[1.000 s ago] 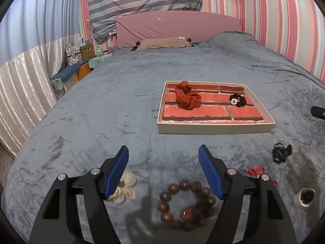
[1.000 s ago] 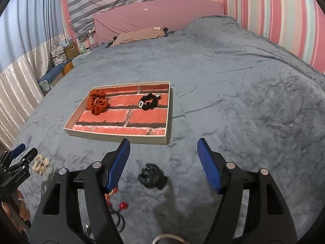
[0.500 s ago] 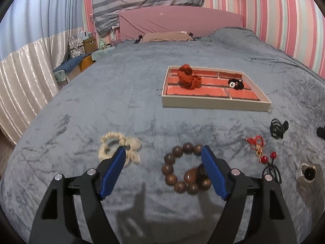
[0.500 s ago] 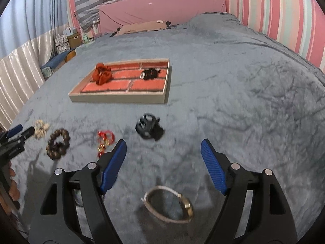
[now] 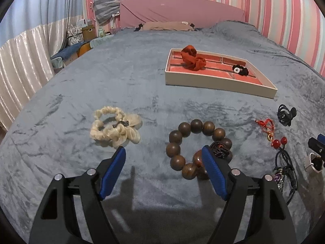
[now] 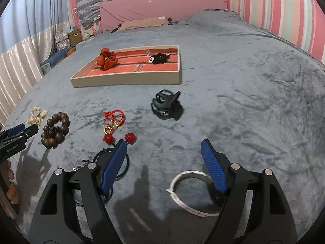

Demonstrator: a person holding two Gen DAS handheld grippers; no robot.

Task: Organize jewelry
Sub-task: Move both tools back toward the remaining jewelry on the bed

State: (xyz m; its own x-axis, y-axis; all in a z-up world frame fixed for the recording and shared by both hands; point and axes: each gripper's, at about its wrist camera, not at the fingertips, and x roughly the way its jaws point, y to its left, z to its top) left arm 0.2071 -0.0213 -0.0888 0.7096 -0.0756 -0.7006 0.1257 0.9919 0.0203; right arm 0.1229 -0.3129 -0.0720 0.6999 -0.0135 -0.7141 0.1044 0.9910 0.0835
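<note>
Left gripper [image 5: 164, 158]: jaws gaped wide, gripping nothing.
Wooden bead bracelet [image 5: 198, 148]: lay against its right fingertip.
Right gripper [image 6: 163, 150]: spread wide, empty.
White bangle [image 6: 190, 193]: sat beside its right finger.

- Bare blanket [image 6: 254, 105] is seen right of the black claw clip [image 6: 165, 104]; open passage is offered there toward the tray [image 6: 126, 80].
- The lane from the left is crowded by the wooden bead bracelet [image 5: 198, 148] and cream scrunchie [image 5: 115, 127].
- Between them, the red charm [image 6: 113, 120] and black cord [image 6: 110, 163] are strewn.
</note>
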